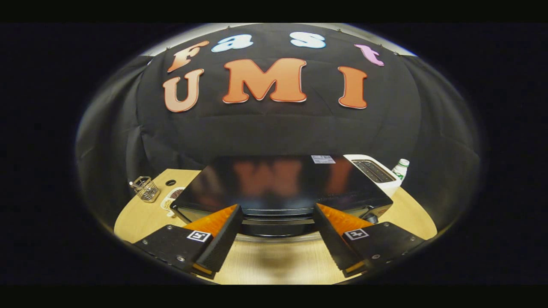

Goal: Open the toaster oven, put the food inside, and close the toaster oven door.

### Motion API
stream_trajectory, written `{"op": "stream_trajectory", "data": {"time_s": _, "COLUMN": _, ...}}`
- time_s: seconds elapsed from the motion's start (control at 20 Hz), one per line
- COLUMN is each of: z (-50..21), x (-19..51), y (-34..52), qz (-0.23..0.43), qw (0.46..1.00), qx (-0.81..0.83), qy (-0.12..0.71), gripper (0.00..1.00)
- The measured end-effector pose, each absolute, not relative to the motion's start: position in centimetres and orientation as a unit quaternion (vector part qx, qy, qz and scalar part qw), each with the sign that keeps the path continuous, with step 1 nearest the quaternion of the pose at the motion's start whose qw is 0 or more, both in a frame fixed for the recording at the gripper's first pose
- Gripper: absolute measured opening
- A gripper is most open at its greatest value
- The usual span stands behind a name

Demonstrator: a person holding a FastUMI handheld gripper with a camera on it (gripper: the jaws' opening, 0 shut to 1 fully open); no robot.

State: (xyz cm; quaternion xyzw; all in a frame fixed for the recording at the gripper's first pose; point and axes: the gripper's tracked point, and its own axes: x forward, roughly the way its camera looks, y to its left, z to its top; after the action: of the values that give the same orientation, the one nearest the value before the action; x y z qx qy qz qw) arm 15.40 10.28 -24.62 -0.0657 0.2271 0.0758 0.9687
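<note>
A black toaster oven (280, 182) sits on the wooden table (274, 261), seen from above and in front; its glossy top mirrors the wall. Its door handle (278, 221) runs across the upper front edge, and the door looks closed. My gripper (277, 210) is open, with its two fingers spread wide and their tips at the top front edge of the oven, on either side of the handle's middle. Nothing is held between the fingers. A small plate with food (171, 199) lies on the table just left of the oven, partly hidden by it.
A clear glass cup (145, 188) stands at the table's far left. A white slot toaster (376, 171) sits behind the oven on the right, with a white bottle (400, 169) next to it. Bare tabletop lies below the fingers.
</note>
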Motion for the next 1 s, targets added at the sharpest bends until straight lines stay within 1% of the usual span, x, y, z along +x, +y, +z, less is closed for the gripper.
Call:
{"op": "stream_trajectory", "data": {"time_s": 0.35, "z": -24.9, "x": 13.2, "y": 9.6, "qz": 0.076, "qw": 0.961, "qx": -0.07, "qy": 0.255, "gripper": 0.98}}
{"op": "stream_trajectory", "data": {"time_s": 0.4, "z": -25.4, "x": 12.5, "y": 9.4, "qz": 0.077, "qw": 0.957, "qx": -0.071, "qy": 0.271, "gripper": 0.98}}
{"op": "stream_trajectory", "data": {"time_s": 0.45, "z": -25.8, "x": 12.2, "y": 9.3, "qz": 0.078, "qw": 0.957, "qx": -0.07, "qy": 0.27, "gripper": 0.96}}
{"op": "stream_trajectory", "data": {"time_s": 0.5, "z": -26.4, "x": 11.9, "y": 9.1, "qz": 0.078, "qw": 0.956, "qx": -0.07, "qy": 0.273, "gripper": 0.98}}
{"op": "stream_trajectory", "data": {"time_s": 0.55, "z": -26.3, "x": 10.4, "y": 8.7, "qz": 0.079, "qw": 0.957, "qx": -0.071, "qy": 0.272, "gripper": 0.96}}
{"op": "stream_trajectory", "data": {"time_s": 0.6, "z": -26.6, "x": 9.8, "y": 8.6, "qz": 0.078, "qw": 0.956, "qx": -0.07, "qy": 0.274, "gripper": 0.97}}
{"op": "stream_trajectory", "data": {"time_s": 1.0, "z": -29.7, "x": 4.6, "y": 7.3, "qz": 0.075, "qw": 0.947, "qx": -0.068, "qy": 0.304, "gripper": 0.97}}
